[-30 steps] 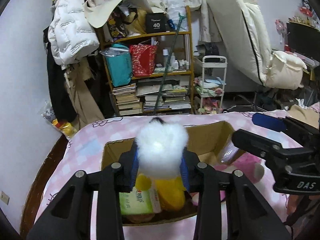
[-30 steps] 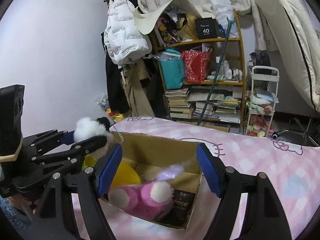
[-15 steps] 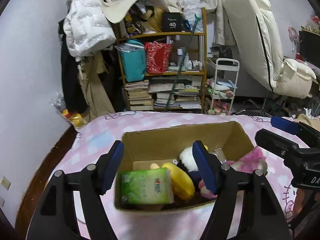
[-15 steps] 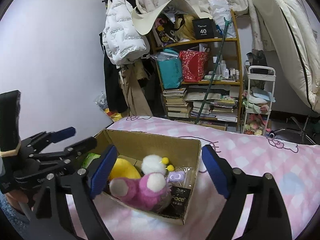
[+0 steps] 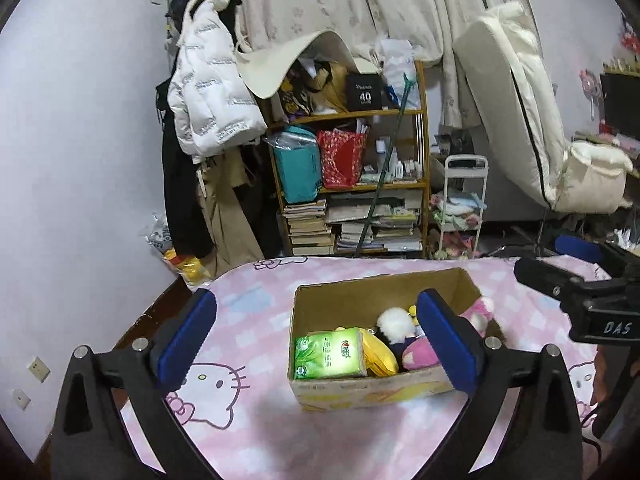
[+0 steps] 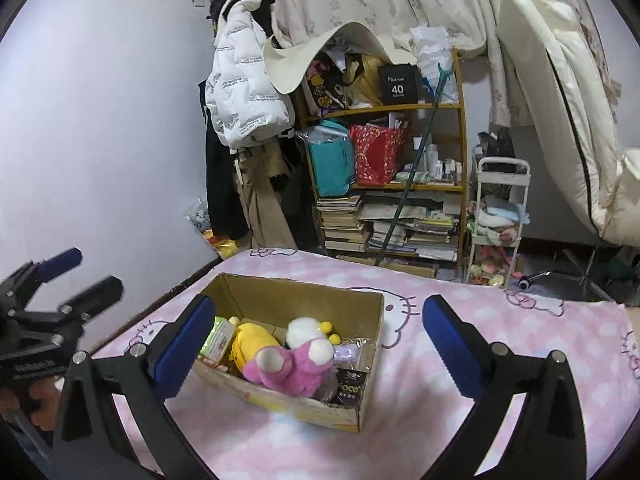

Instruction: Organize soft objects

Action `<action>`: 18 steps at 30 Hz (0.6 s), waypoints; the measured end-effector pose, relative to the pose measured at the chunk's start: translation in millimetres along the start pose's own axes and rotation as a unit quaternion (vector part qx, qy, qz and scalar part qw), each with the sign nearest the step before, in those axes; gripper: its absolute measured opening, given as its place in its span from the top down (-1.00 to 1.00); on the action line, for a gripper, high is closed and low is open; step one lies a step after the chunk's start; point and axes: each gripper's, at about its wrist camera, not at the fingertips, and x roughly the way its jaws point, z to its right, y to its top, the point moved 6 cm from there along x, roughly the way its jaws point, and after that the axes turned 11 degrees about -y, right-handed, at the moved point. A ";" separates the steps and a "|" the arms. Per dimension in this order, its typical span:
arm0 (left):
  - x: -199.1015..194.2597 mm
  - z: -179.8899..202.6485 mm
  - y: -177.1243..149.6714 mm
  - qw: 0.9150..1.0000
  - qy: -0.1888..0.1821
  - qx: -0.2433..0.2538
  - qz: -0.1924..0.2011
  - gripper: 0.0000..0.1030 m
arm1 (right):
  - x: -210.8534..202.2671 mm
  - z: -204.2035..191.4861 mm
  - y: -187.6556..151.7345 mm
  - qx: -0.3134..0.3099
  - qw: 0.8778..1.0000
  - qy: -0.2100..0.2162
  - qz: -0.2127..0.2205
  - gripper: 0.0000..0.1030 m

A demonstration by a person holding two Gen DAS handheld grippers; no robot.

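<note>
A: Cardboard box sits mid-frame on the pink cat-print cover, w/ all the soft stuff inside. Green tissue pack lower left of the box, yellow plush just beside it, white pom-pom toy behind, pink plush toward the right end.

B: Claws?

A: Left gripper jaws have just been opening, now spread wide, nothing btwn the pads. Right gripper same: jaws just opened further, empty, box framed btwn them but no contact.

B: Handling, if sth needs shifting?

A: Prob. all light & squashy. Plush compresses, so pinch the thick body, not an ear or pom-pom, which could slip out. Tissue pack is film-wrapped, likely slick; take it across the short sides. Box walls are thin, may flex.

B: Anything left outside?

A: None visible on the cover, so task looks near done.
</note>
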 end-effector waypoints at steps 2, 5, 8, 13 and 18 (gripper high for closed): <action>-12.6 -1.7 -0.2 1.000 0.004 -0.005 0.011 -0.98 | -13.2 -1.0 0.4 -0.003 1.000 -0.002 0.010 -1.00; -30.6 -4.1 -1.9 1.000 0.009 -0.014 0.019 -0.98 | -34.0 -3.1 1.2 0.000 1.000 0.003 0.022 -1.00; -50.2 -5.6 -5.1 0.999 0.011 -0.019 0.029 -0.98 | -54.9 -5.9 2.0 -0.006 0.999 0.005 0.042 -1.00; -82.2 -10.7 -18.2 0.998 0.028 -0.022 0.049 -0.98 | -79.4 -10.0 -1.3 -0.019 0.998 0.001 0.061 -1.00; -102.1 -18.3 -31.7 0.996 0.043 -0.032 0.065 -0.98 | -90.6 -10.3 -10.0 -0.023 0.997 -0.006 0.071 -1.00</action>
